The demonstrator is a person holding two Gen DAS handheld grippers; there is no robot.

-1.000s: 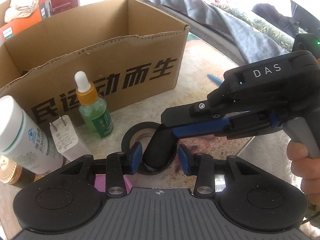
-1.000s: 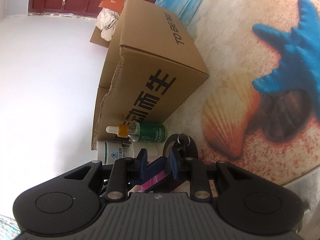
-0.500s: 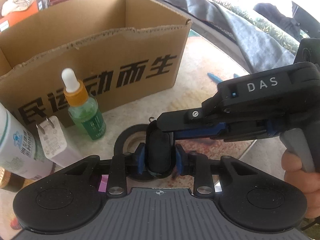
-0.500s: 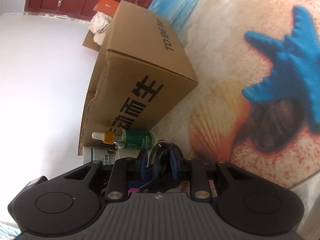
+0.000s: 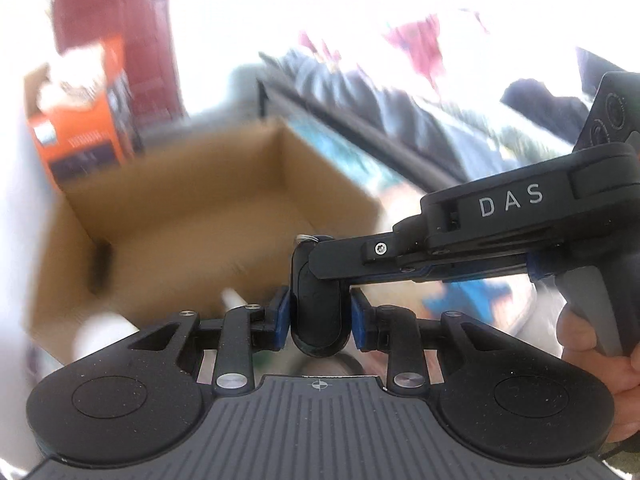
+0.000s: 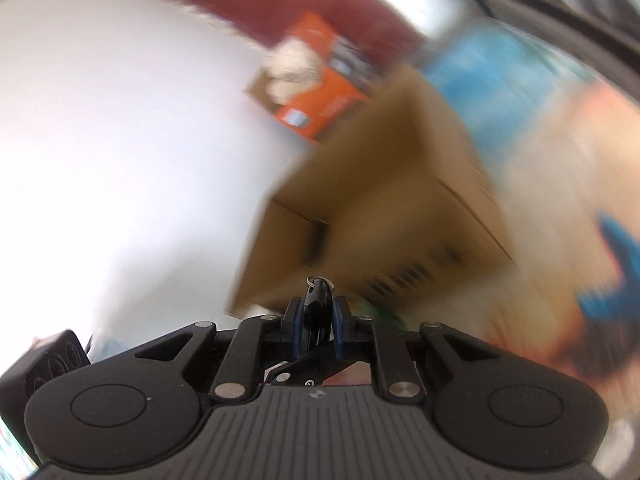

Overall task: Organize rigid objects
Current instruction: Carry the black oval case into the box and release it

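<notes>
A black oval key fob (image 5: 316,312) with a small metal ring on top is held by both grippers at once. My left gripper (image 5: 318,316) is shut on its lower body. My right gripper (image 6: 316,316) is shut on the key fob (image 6: 317,300) too, reaching in from the right in the left wrist view (image 5: 440,252). The open brown cardboard box (image 5: 192,216) lies ahead and below, its inside visible; in the right wrist view the box (image 6: 380,208) is blurred.
An orange carton (image 5: 84,144) stands behind the box. A white bottle top (image 5: 100,332) and a dropper tip (image 5: 234,300) show low at the left. Grey clothing (image 5: 400,104) lies on furniture at the back. The starfish-print mat (image 6: 612,280) is at the right.
Both grippers have lifted the key fob off the table and moved towards the box opening. The left gripper closed onto the fob about half a second ago. The views are now motion-blurred.
</notes>
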